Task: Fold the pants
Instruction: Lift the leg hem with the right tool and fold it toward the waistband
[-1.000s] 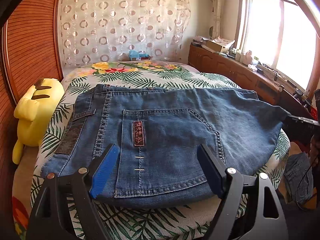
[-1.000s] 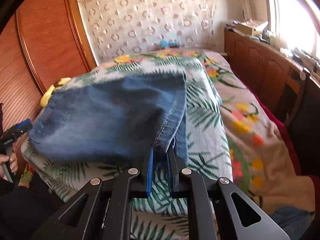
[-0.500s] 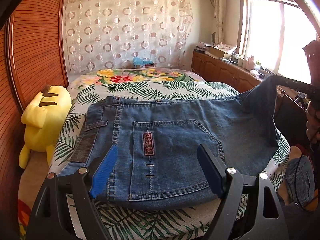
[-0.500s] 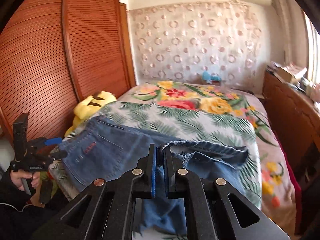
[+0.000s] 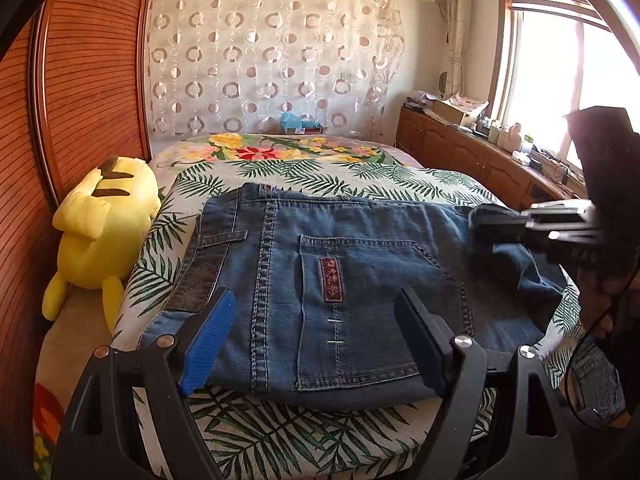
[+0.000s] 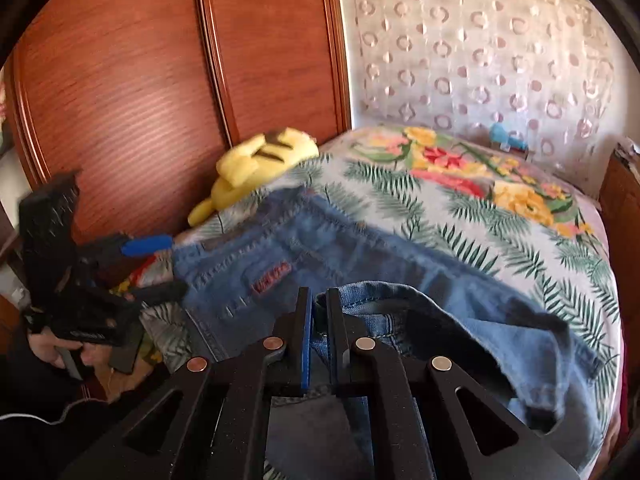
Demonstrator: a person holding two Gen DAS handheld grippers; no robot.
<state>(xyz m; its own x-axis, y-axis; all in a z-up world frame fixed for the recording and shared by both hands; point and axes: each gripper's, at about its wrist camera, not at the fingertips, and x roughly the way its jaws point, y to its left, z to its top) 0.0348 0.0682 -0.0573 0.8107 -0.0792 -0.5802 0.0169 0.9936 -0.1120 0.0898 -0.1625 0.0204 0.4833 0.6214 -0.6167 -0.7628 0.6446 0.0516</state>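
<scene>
- Right gripper (image 6: 319,312) has its jaws clamped on a fold of denim, lifting the leg end to carry it over.
- Left gripper (image 5: 316,332) hovers with jaws wide and empty above the pants (image 5: 360,272).
- The pants lie flat on the bed (image 5: 280,440), waistband beside the yellow plush (image 5: 104,224).

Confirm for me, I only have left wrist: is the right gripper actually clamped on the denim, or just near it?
Observer: Clamped. In the right wrist view the right gripper is shut on a bunched edge of the jeans.
Operator: Is the lifted part clear of the rest?
Observer: Partly. The held fold drapes over the flat jeans and down toward the bed's near edge.
Operator: Left gripper touching cloth?
Observer: The right view shows the left gripper open beside the waistband end, a hand on its handle; contact unclear through the blur.
</scene>
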